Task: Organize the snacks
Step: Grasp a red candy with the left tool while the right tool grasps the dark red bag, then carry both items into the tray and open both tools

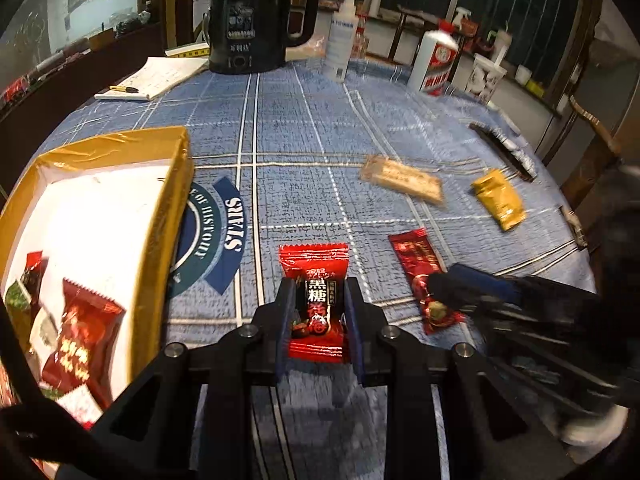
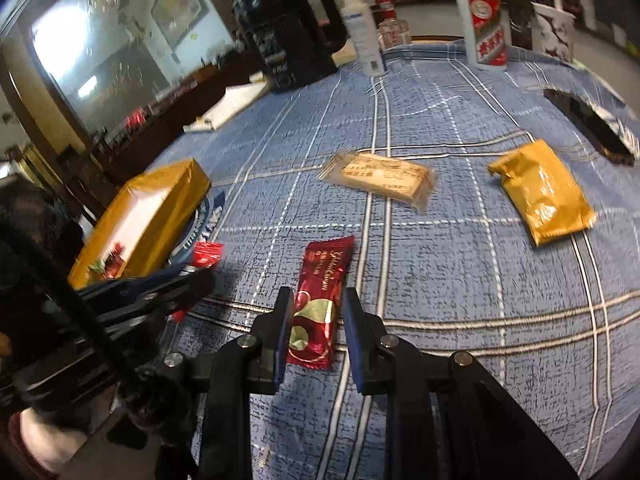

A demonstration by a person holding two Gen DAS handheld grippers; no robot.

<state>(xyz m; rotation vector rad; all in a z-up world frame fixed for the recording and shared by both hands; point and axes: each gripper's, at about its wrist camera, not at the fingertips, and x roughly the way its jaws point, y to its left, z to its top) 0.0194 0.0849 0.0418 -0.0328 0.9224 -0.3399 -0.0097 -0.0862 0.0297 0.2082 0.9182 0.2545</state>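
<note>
Left gripper (image 1: 318, 312) clamping red candy packet (image 1: 314, 280) beside gold box (image 1: 176, 200), box contents cut off at frame edge. Right gripper (image 2: 316, 320) straddling dark red wrapper (image 2: 320, 296) on tablecloth (image 2: 460, 280), jaws apart, contact unclear.

A blue plaid tablecloth (image 1: 400, 132) covered the table. On it lay a gold box (image 1: 176, 200), red snack packets (image 1: 316, 280) (image 2: 320, 280), a biscuit pack (image 2: 380, 180), a yellow pouch (image 2: 544, 196), a black kettle (image 1: 256, 20), a notepad (image 1: 160, 78) and bottles (image 1: 340, 40) (image 2: 484, 28).
</note>
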